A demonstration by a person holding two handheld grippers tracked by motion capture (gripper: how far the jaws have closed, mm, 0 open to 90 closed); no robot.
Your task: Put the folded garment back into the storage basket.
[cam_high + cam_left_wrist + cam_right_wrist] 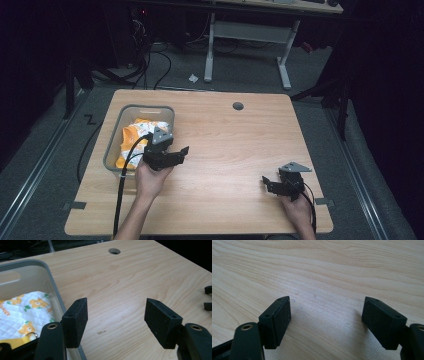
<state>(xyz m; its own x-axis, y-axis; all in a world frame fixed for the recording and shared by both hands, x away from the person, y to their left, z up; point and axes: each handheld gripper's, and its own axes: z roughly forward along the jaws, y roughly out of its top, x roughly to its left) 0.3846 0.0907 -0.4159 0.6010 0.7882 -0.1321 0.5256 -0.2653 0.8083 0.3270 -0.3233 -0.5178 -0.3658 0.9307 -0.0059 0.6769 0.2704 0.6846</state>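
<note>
From above, the left tool (172, 152) hangs at the 3 o'clock rim of a grey bin (112, 145) on the bench (235, 150), jaws wide and empty; the right tool (272, 184), also wide, sits well apart toward 5 o'clock. The left gripper view alone reveals the bin's quilted flower-print cloth (25, 312), orange letters "ower" at its 9 o'clock edge. The right gripper view looks onto bare wood grain.

My left gripper (181, 152) sits left of centre in the high view, jaws spread; my right gripper (266, 182) lower right, jaws likewise apart
</note>
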